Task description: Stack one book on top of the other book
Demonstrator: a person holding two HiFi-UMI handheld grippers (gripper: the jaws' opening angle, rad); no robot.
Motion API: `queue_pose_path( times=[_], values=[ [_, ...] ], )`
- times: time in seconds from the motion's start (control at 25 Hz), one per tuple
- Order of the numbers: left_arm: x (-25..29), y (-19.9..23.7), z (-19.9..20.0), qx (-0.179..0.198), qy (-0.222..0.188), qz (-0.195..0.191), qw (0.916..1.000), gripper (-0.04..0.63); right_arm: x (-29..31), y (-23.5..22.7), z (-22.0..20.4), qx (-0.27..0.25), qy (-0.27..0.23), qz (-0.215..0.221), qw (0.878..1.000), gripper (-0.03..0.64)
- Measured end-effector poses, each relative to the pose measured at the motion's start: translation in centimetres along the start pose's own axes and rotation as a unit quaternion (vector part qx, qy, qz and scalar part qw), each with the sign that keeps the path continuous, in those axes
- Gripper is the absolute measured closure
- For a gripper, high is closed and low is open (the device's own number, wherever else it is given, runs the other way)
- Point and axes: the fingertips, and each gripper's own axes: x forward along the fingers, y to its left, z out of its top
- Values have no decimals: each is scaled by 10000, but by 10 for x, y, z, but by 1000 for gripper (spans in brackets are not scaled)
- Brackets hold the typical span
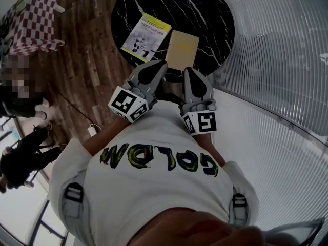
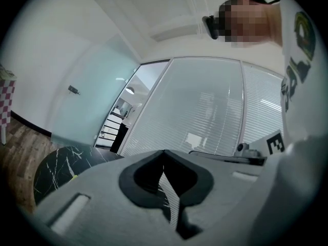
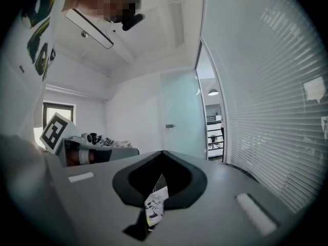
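Two books lie flat on one round black marble table (image 1: 205,14), neither on top of the other. The first is a white paperback with a yellow band and a black-and-white drawing on its cover (image 1: 146,37). It sits towards the table's near edge, left of the middle and turned at an angle. The second, a plain tan book (image 1: 183,49), lies just to its right, and its lower end reaches close to the near edge. Their facing corners are right beside each other; whether they touch cannot be told.

Just short of that near edge are two grey grippers, side by side and pointing at the books. The left gripper (image 1: 159,65) has its tip by the near corner of the white paperback. The right gripper (image 1: 190,72) has its tip by the near end of the tan book. Both have their jaws pressed together with nothing between them. A strip of the drawn cover (image 3: 155,206) shows through the slit below the right gripper's tips. Each gripper carries one marker cube, two in all (image 1: 128,104) (image 1: 201,122).

Left of the table is a brown wooden plank floor (image 1: 87,50) with a red-and-white chequered cloth (image 1: 33,22) beyond it. A wall of white slatted blinds (image 1: 277,45) curves along the right
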Motion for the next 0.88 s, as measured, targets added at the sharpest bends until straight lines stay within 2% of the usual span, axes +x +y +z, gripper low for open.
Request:
queue_pose_path(
  times=[0.2,0.88],
  values=[
    [3,-1,3,-127,-33,-71,9999,593,5,-1,-1,61,24,52,10000,615],
    [22,2,8,150,9,135,9998,592,13,-20,4,74,-1,176,9998,615]
  ],
)
